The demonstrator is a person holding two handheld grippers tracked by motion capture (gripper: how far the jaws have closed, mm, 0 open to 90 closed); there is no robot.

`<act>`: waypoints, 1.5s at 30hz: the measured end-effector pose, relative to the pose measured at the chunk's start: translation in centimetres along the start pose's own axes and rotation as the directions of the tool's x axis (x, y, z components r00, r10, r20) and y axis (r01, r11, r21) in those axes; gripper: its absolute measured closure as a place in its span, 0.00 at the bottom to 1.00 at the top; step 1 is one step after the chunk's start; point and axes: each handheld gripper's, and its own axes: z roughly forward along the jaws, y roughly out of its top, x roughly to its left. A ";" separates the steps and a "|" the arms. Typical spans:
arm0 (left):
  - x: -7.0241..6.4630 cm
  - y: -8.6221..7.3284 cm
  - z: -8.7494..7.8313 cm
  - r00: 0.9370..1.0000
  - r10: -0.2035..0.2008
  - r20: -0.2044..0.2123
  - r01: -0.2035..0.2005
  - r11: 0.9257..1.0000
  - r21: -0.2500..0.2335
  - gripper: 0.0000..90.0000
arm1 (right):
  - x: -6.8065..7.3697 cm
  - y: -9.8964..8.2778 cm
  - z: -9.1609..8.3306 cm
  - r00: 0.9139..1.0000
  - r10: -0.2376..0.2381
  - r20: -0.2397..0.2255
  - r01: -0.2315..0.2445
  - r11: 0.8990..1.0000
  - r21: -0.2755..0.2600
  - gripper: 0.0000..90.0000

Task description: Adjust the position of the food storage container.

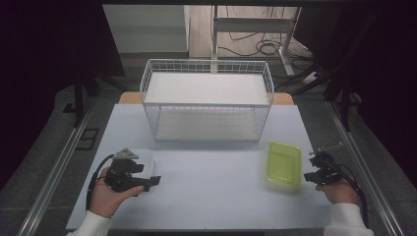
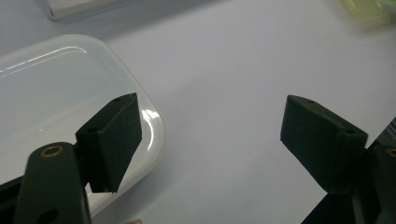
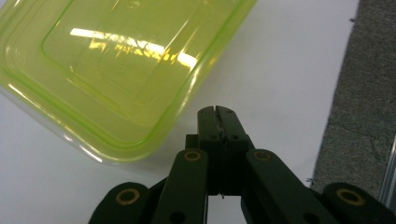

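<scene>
A white plastic lid or shallow container [image 1: 142,158] lies at the table's left; in the left gripper view the white container [image 2: 51,98] sits under the left jaw. My left gripper [image 1: 147,183] [image 2: 210,140] is open, with its jaws wide apart over the container's right edge and nothing between them. A translucent yellow-green container [image 1: 284,162] [image 3: 116,65] lies at the right. Just beside its near right edge my right gripper [image 1: 314,173] [image 3: 215,112] is shut and holds nothing.
A white wire basket with two shelves [image 1: 206,101] stands at the back middle of the pale blue-grey table [image 1: 211,187]. The table's right edge and grey floor [image 3: 359,93] lie close to the right gripper. Metal rails run along both sides.
</scene>
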 end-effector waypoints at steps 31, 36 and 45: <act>-0.5 -0.3 0.6 1.000 0.016 -0.007 -0.016 0.999 0.041 0.22 | 9.6 2.1 1.9 0.966 -0.253 -0.060 0.257 0.964 0.073 0.99; -0.4 -0.3 0.5 1.000 0.013 -0.011 -0.012 0.999 0.036 0.22 | 9.2 2.1 1.1 0.967 -0.250 -0.055 0.253 0.966 0.059 0.99; -0.4 -0.2 0.8 1.000 0.013 -0.012 -0.013 0.999 0.044 0.22 | 4.4 3.0 -3.0 0.990 -0.141 -0.024 0.140 0.988 -0.060 0.99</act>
